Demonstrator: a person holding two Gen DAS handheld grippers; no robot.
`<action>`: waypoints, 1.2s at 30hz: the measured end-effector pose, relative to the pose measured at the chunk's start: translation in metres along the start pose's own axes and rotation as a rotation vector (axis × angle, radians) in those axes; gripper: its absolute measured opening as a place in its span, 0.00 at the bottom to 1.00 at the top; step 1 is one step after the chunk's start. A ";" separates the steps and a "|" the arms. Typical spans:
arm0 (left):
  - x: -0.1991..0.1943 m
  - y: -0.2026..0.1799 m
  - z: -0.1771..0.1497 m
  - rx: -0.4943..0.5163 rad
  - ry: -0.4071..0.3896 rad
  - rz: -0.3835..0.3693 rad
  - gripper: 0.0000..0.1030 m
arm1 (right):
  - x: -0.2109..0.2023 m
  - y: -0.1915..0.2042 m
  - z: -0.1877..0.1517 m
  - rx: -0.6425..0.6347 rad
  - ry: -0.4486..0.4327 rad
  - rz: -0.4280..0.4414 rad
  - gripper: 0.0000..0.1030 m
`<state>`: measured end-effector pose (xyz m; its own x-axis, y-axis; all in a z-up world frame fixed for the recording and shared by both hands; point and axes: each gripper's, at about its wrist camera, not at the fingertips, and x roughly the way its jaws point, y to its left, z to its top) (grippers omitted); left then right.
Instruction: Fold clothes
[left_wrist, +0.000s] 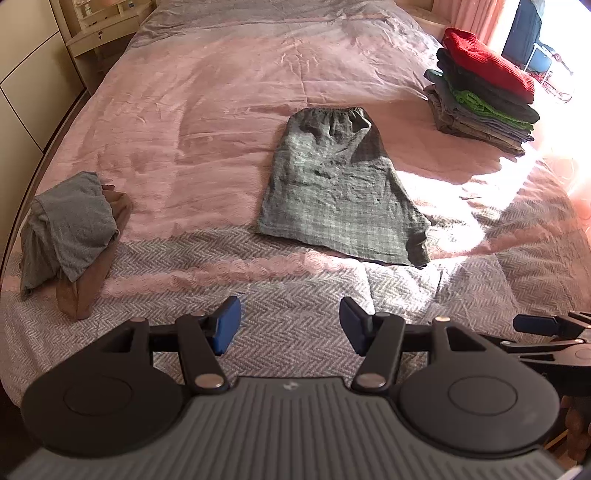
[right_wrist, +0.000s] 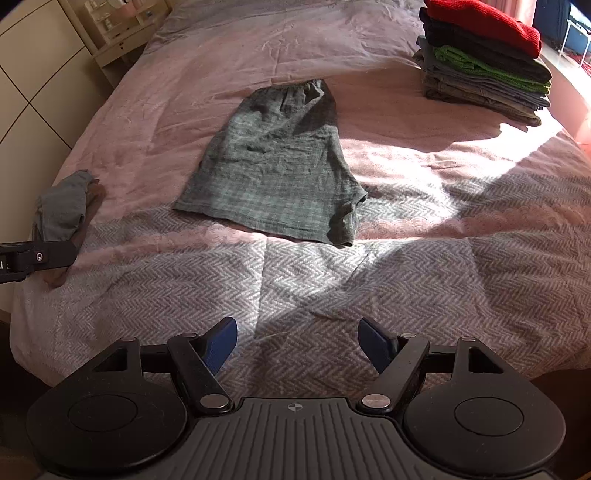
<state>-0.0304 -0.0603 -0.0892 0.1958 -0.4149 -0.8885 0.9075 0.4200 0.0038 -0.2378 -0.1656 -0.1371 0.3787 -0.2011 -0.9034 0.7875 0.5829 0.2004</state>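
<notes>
Grey-green checked shorts lie folded lengthwise on the bed, waistband at the far end, hem toward me. My left gripper hovers open over the herringbone blanket, well short of the hem, nothing between its blue pads. My right gripper is likewise open and empty, above the blanket near the bed's front edge. The right gripper's tip shows at the right edge of the left wrist view. The left gripper's finger pokes in at the left of the right wrist view.
A stack of folded clothes with a red top sits at the far right of the bed. A crumpled grey garment over tan tights lies at the left edge. A cream nightstand and wardrobe stand far left.
</notes>
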 end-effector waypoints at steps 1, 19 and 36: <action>-0.001 0.000 0.000 0.000 0.000 0.003 0.54 | 0.000 0.001 0.000 -0.002 0.003 0.000 0.73; 0.009 -0.008 -0.001 0.003 0.039 0.007 0.56 | 0.003 -0.007 -0.001 0.001 0.034 -0.006 0.73; 0.089 0.010 0.073 0.092 0.136 -0.048 0.57 | 0.043 -0.003 0.061 0.057 0.080 -0.082 0.73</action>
<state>0.0230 -0.1518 -0.1347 0.1051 -0.3175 -0.9424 0.9462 0.3237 -0.0035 -0.1942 -0.2235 -0.1536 0.2733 -0.1814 -0.9447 0.8416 0.5207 0.1435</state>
